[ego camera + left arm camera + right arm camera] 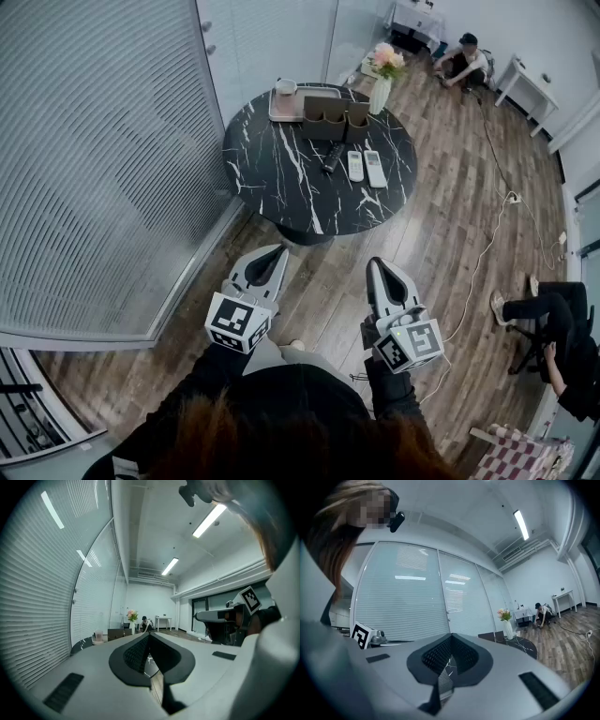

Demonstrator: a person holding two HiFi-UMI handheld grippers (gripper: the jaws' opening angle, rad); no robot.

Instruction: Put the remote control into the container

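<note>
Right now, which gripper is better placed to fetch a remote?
Right, by a little. The remotes lie toward the right of the table, nearer the right gripper than the left gripper. Both are shut and empty.

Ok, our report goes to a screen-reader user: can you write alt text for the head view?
Seen from above, a person holds the left gripper and right gripper with jaws shut and empty, short of a round black marble table. On it lie one black remote and two white remotes in front of a brown container, beside a vase of flowers.
</note>
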